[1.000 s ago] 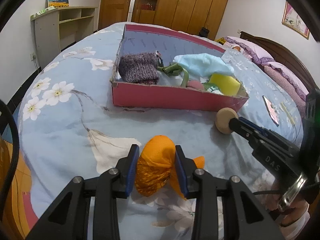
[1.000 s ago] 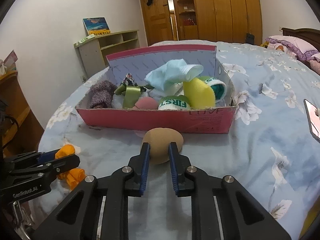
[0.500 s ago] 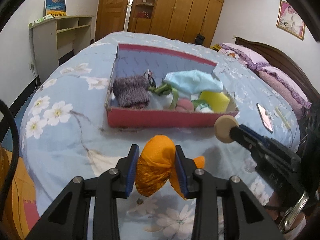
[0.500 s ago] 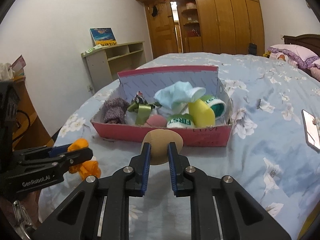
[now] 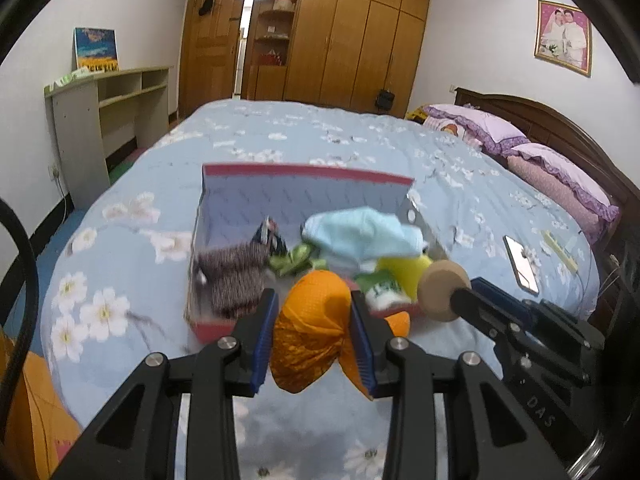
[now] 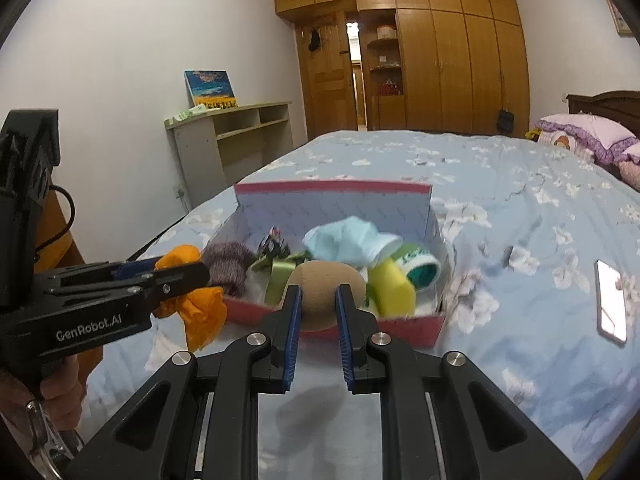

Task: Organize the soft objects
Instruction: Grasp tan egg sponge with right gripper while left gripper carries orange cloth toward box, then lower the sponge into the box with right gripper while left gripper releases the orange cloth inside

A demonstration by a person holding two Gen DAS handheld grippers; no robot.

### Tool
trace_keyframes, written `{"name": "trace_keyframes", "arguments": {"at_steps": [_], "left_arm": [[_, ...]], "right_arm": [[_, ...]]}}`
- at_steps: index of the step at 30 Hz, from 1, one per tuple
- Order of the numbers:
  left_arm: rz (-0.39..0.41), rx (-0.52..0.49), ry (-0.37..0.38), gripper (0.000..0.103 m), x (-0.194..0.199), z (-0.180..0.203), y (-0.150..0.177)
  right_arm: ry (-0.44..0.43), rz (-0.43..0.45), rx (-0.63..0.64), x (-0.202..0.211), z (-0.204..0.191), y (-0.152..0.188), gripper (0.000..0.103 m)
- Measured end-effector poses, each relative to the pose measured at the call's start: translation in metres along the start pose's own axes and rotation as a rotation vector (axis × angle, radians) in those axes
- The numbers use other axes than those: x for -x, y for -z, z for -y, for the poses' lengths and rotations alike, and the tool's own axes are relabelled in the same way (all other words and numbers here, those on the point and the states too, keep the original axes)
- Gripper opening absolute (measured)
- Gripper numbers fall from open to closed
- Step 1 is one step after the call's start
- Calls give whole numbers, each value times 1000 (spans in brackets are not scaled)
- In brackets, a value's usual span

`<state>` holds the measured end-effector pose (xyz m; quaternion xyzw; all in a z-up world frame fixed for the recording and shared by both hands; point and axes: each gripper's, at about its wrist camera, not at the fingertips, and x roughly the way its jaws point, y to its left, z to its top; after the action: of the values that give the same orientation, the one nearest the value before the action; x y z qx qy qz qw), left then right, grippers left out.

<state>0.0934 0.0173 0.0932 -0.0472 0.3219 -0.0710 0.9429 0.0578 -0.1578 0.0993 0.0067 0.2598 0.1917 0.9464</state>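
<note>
With both loads carried above the flowered blue bedspread (image 5: 132, 240) toward the pink cardboard box (image 6: 400, 330), left gripper (image 5: 314, 334) pinches the crumpled orange cloth bundle (image 5: 312, 340), right gripper (image 6: 318, 320) clamps the tan foam ball (image 6: 326, 284).

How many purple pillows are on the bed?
2. One purple pillow lies by the headboard farther back, and a second pillow lies beside it, closer. More could be hidden past the picture's edge.
</note>
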Motion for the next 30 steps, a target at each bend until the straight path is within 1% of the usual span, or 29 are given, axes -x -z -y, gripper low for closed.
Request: {"name": "trace_keyframes", "arguments": {"at_steps": [2, 5, 14, 26, 30], "left_arm": [[9, -12, -1, 37, -4, 2, -9], [11, -2, 2, 37, -11, 1, -19], [27, -13, -17, 37, -29, -1, -40], [17, 51, -56, 37, -81, -22, -50], [-7, 66, -64, 37, -97, -30, -47]], "right_arm": [[7, 11, 9, -1, 2, -6, 19], [22, 28, 17, -3, 5, -14, 19], [56, 57, 29, -13, 15, -39, 19], [116, 75, 54, -48, 26, -63, 18], [122, 66, 46, -62, 32, -65, 18]]}}
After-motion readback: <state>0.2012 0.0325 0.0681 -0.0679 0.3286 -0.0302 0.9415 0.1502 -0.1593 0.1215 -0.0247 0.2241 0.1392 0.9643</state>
